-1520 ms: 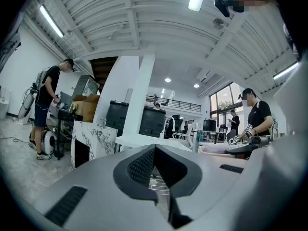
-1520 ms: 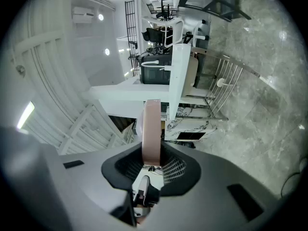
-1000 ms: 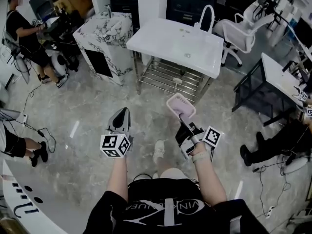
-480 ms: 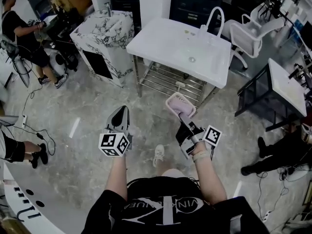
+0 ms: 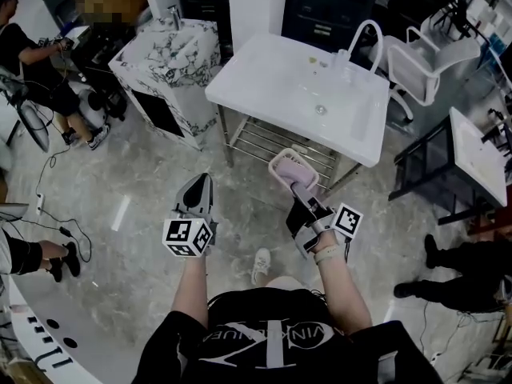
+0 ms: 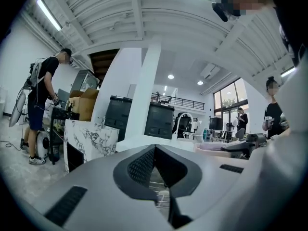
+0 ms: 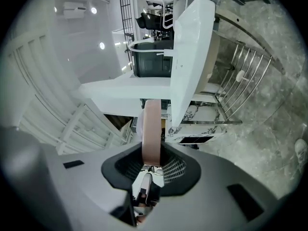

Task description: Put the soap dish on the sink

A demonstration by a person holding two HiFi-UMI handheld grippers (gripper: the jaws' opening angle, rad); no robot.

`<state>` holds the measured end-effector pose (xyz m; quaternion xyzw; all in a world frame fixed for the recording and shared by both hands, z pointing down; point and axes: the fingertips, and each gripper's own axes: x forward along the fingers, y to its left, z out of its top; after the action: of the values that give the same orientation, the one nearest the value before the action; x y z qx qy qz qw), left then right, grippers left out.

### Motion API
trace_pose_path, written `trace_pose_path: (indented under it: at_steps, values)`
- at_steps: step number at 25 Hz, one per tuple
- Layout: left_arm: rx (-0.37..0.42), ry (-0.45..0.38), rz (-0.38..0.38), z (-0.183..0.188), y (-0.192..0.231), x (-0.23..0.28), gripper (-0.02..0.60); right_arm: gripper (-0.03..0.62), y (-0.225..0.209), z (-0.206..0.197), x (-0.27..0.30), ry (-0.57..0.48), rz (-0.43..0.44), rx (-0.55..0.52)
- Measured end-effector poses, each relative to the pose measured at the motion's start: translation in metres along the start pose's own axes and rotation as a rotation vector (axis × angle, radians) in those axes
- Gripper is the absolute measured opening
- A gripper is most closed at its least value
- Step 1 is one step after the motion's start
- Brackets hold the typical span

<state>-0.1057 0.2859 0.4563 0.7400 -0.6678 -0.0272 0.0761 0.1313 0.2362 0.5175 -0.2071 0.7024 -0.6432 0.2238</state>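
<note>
The soap dish [image 5: 293,171], a pale pink tray, sits in the middle of the head view, held out over the floor and not yet on the sink [image 5: 258,69].

At left centre the left claw [image 5: 198,186] points up the frame. Its own view shows the tips drawn together with nothing between them [image 6: 155,148], so it looks closed and empty. It stands well apart from the dish and, by my judgement, has no part in the coming move.

Just right of centre the right claw [image 5: 299,192] grips the dish by its near edge. In its own view the dish [image 7: 152,124] appears edge-on as a thin strip running straight out from the narrow jaws [image 7: 152,161], which press on both faces.

The white sink lies up the frame and slightly right of the dish, near but not touching. A wire rack [image 5: 272,138] shows below the sink's front edge, and the tap [image 5: 364,32] rises at its far side. The right hand is plainly nearer. The move likely calls for carrying the dish up over the rim onto the flat ledge.
</note>
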Motion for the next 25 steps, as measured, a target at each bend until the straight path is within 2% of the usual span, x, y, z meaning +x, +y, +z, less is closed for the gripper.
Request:
trace_pose_path:
  at_steps: [12, 25]
  values:
    - [0.000, 0.009, 0.024, 0.006, 0.034, 0.068, 0.014, 0.091, -0.012, 0.045, 0.066, 0.014, -0.029, 0.002]
    - [-0.011, 0.024, 0.006, 0.001, 0.036, 0.114, 0.014, 0.091, -0.019, 0.075, 0.096, 0.020, -0.033, 0.022]
